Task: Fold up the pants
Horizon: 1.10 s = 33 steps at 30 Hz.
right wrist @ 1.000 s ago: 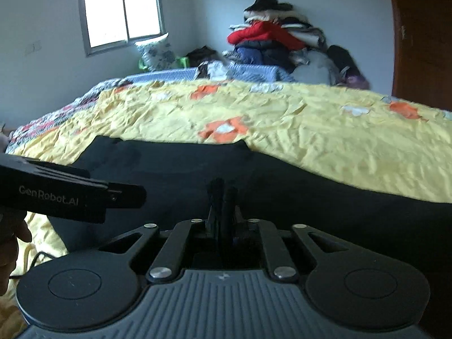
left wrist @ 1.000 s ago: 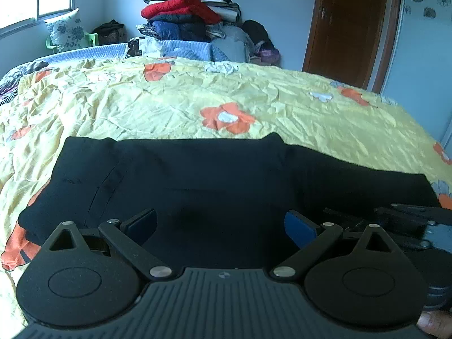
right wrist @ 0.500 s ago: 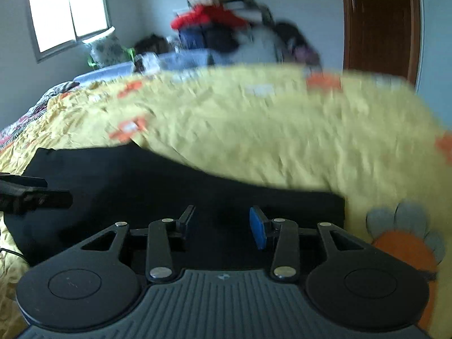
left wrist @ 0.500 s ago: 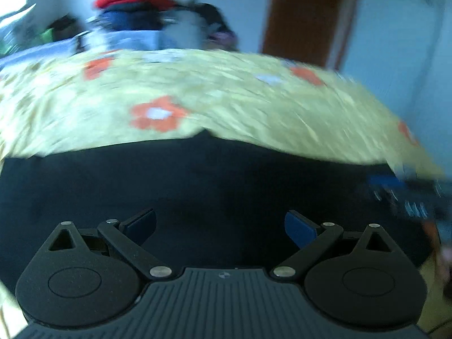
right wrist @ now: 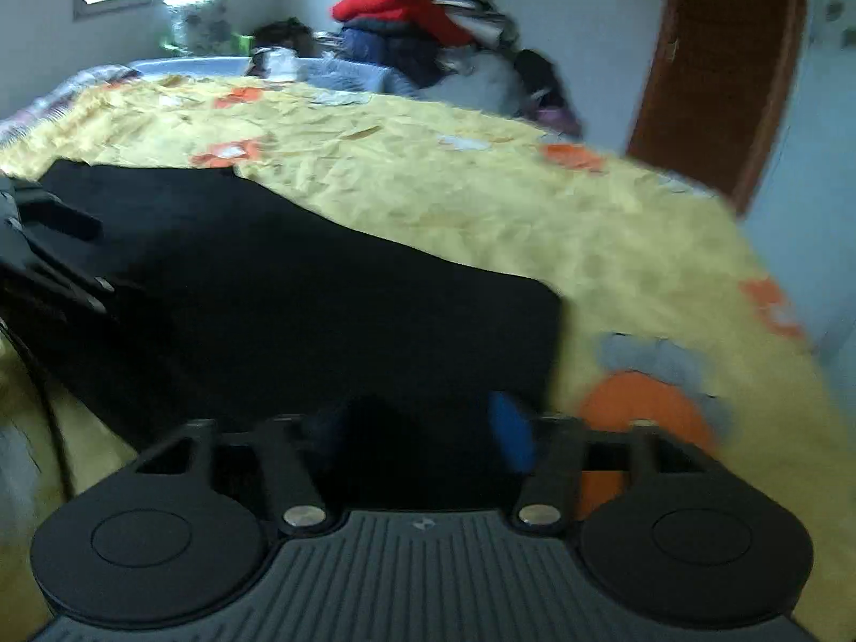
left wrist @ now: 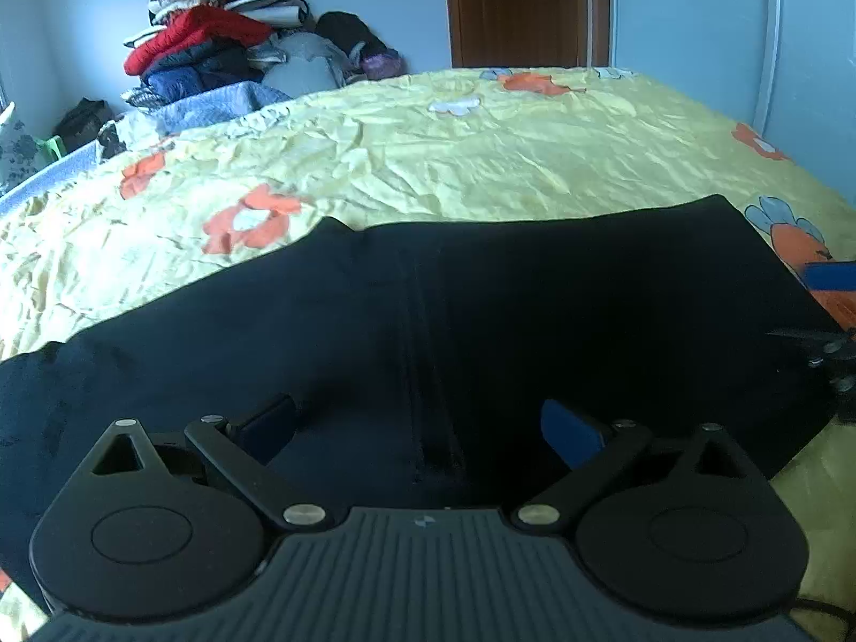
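Presently black pants (left wrist: pixel 481 321) laid flat on yellow bed (left wrist: pixel 481 160). Left claw (left wrist: pixel 422 422) spread wide over fabric, nothing gripped. Right claw (right wrist: pixel 422 422) just opened, seemingly empty at 3 o'clock leg end, view blurred. Risk: only top layer pinched, fold skewed.

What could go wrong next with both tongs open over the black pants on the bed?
Right tongs, jaws just opening with nothing pinched, hang near the black pants' end edge; a grab may catch the yellow bedspread too. Left tongs straddle the centre seam and could pinch only one layer, leaving the fold crooked.
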### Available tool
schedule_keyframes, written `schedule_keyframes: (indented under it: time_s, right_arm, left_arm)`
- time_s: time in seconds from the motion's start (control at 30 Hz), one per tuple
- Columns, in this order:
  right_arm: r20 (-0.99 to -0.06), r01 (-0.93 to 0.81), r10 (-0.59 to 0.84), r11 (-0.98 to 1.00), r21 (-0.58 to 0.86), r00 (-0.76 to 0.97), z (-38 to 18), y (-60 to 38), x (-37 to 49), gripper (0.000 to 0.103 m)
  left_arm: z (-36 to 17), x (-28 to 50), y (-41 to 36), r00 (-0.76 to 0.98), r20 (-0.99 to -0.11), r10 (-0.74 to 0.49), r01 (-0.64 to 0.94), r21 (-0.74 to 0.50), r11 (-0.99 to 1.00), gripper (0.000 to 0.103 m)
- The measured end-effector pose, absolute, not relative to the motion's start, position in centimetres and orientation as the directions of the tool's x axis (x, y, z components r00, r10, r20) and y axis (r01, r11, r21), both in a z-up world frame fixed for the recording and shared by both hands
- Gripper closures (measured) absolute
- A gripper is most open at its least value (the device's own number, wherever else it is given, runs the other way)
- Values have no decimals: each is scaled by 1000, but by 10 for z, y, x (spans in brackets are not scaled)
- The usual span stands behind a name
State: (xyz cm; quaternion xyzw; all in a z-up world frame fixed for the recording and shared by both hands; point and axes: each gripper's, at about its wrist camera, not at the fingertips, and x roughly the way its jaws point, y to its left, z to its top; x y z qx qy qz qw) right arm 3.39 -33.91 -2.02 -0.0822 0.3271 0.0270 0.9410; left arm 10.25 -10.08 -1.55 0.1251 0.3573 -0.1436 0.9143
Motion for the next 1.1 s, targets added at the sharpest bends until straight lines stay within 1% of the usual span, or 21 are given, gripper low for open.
schedule_keyframes:
  time_s: [0.07,0.1,0.17,0.2,0.23,0.27,0.3,0.33,0.4,0.43,0.5,0.53,0.63,0.73,0.8,0.87,0.97,1.1]
  right_arm:
    - [-603,-38,-67,986,-160,795,-13,-347,23,34]
    - [-585,-23,-68,989,-148,808,-9,-348,19,34]
    - [-552,-63,11,995,-75,834,-3,-348,12,34]
    - [-550,-93,54,995,-43,833,-4,-346,12,34]
    - [-574,-111,73,993,-31,815,-8,-343,16,34]
    - [-601,-113,61,992,-49,797,-15,-338,22,34]
    - [-626,-105,29,991,-85,780,-21,-334,25,33]
    - [-626,-87,1,990,-107,780,-24,-332,26,32]
    - [-603,-54,-9,995,-86,797,-16,-332,19,32]
    - [-572,-51,3,996,-68,820,-9,-329,15,32]
    - [-544,-82,59,997,-17,837,-3,-321,14,27]
    - [-540,-109,98,994,12,836,-2,-316,15,26]
    - [-569,-159,159,986,49,807,-9,-299,27,26]
    - [-613,-168,158,985,42,774,-21,-286,34,26]
    - [-636,-172,155,984,35,756,-26,-282,35,20]
    - [-634,-158,134,987,19,761,-22,-278,31,20]
    - [-608,-161,150,986,38,779,-12,-272,29,20]
    - [-592,-182,180,982,57,786,-2,-256,28,19]
  left_arm:
    - [-16,103,-101,713,-682,-162,346,141,928,1]
    - [-18,103,-103,710,-686,-161,348,143,927,1]
    - [-18,103,-103,711,-684,-160,334,129,934,2]
    - [-16,102,-103,712,-683,-161,330,123,936,2]
    - [-14,100,-102,715,-679,-167,334,121,935,2]
    - [-14,99,-102,718,-674,-172,341,127,931,1]
    - [-14,97,-101,721,-672,-169,347,139,927,1]
    - [-15,96,-100,725,-670,-159,347,155,925,1]
    - [-17,92,-96,739,-657,-150,333,162,929,1]
    - [-17,91,-93,741,-655,-150,323,151,934,1]
    - [-15,90,-85,745,-649,-156,303,121,945,2]
    - [-14,89,-81,749,-644,-153,292,114,950,2]
    - [-9,87,-66,767,-628,-135,256,105,961,1]
    - [-8,89,-48,771,-629,-98,208,104,973,1]
    - [-11,91,-35,758,-648,-81,184,93,979,2]
    - [-14,94,-22,744,-665,-72,153,64,986,2]
    - [-11,93,-9,742,-664,-90,133,15,991,2]
    - [-6,89,-1,750,-655,-93,133,11,991,2]
